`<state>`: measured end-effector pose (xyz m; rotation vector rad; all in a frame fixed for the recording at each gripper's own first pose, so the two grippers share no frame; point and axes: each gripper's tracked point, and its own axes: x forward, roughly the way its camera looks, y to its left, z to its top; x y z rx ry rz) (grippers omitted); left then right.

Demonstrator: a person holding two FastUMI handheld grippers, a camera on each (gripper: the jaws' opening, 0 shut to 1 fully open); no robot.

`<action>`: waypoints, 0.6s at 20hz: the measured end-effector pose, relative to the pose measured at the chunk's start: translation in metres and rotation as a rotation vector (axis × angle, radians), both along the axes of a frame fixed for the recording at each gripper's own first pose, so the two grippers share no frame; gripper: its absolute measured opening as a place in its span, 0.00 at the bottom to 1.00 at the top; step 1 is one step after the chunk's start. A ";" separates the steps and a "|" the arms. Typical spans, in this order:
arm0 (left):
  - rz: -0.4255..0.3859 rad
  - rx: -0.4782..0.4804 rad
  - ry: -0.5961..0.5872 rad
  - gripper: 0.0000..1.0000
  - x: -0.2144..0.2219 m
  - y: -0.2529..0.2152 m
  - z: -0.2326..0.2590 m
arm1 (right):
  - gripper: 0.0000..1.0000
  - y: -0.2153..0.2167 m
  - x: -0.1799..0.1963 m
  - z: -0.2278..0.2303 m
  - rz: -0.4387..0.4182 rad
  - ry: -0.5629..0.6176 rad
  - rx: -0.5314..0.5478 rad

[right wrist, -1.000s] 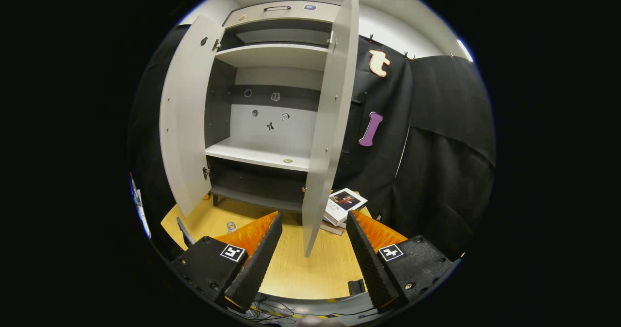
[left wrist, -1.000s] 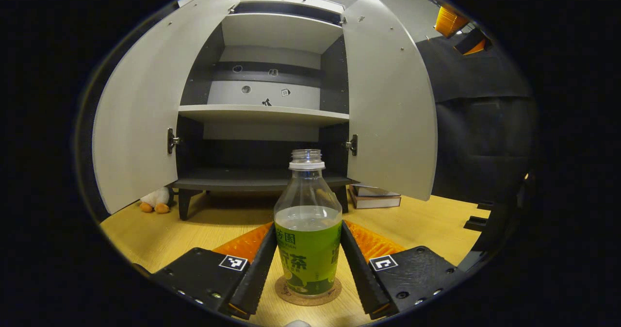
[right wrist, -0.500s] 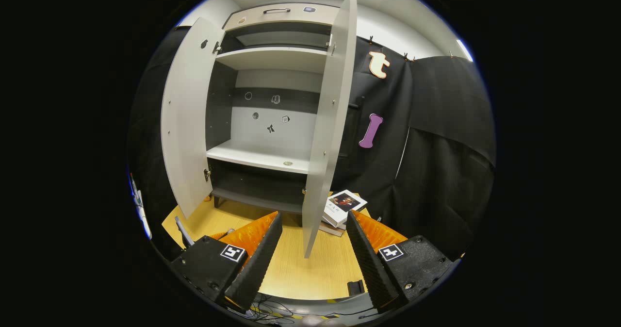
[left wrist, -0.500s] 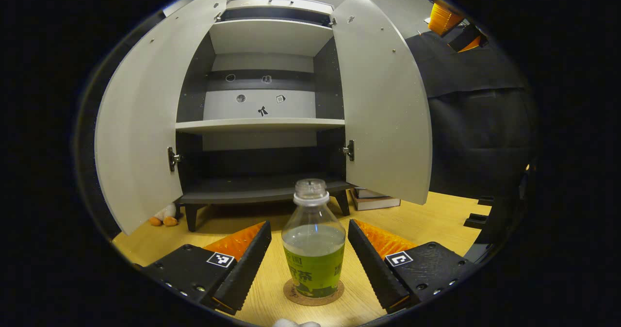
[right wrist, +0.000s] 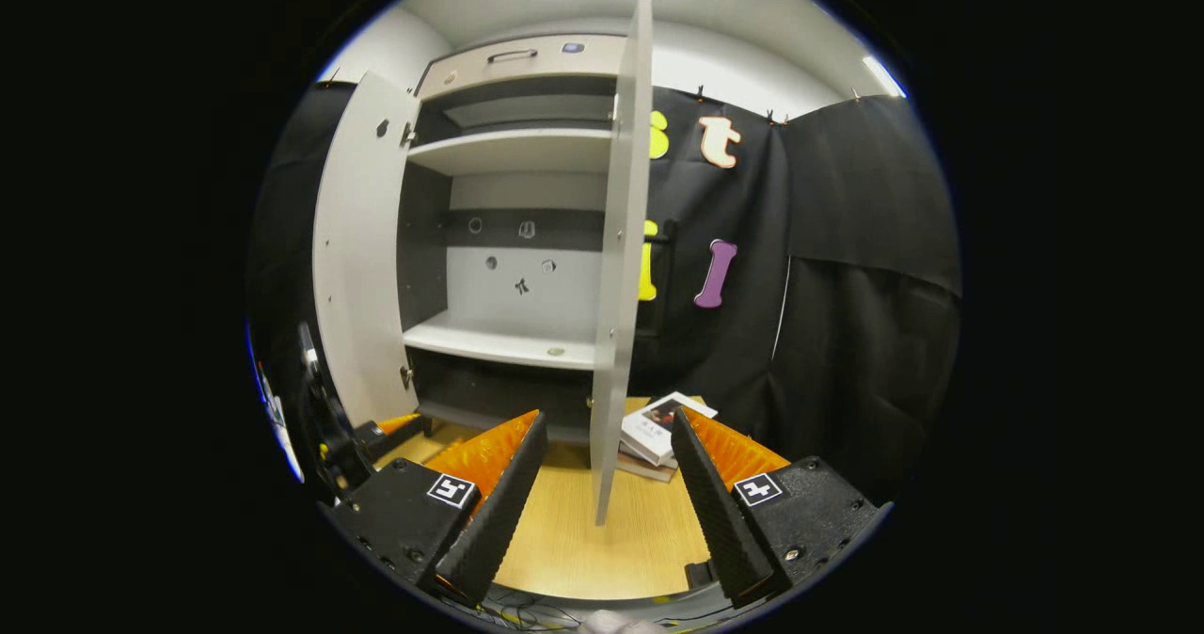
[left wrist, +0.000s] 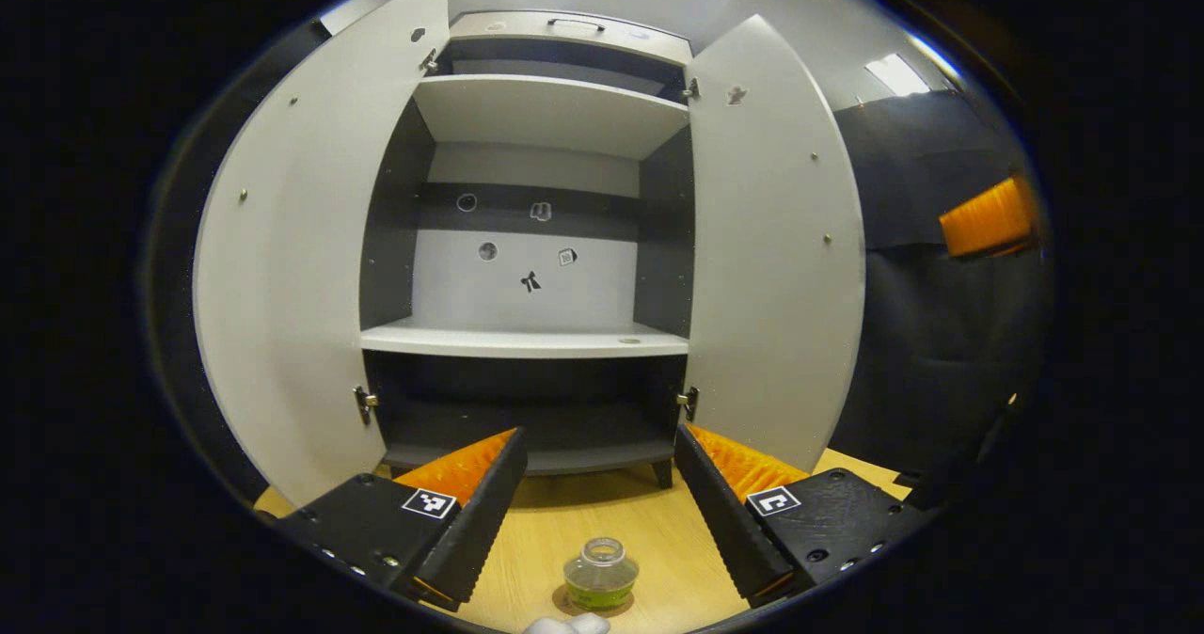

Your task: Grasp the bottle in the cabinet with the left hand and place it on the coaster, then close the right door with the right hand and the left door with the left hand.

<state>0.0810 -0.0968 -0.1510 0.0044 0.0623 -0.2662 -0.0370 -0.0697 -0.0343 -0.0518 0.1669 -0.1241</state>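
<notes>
Left tongs [left wrist: 597,512] and right tongs [right wrist: 602,493] both gape apart, gripping nothing.

At the bottom centre of the left gripper view, the clear plastic bottle of green tea [left wrist: 601,573] stands upright on the round cork coaster [left wrist: 569,605] on the pale wooden desk [left wrist: 649,530], between and below the spread fingers, apart from them. Above it, the grey cabinet [left wrist: 531,338] has its left door [left wrist: 292,267] and right door [left wrist: 771,248] swung wide. In the right gripper view, the right door's edge [right wrist: 616,277] rises at centre frame, with stacked books [right wrist: 658,427] just right of it.
</notes>
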 end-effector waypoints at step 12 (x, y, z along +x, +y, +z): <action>0.173 0.061 0.000 0.96 -0.072 0.115 0.070 | 0.82 -0.101 0.034 0.070 -0.148 -0.202 0.016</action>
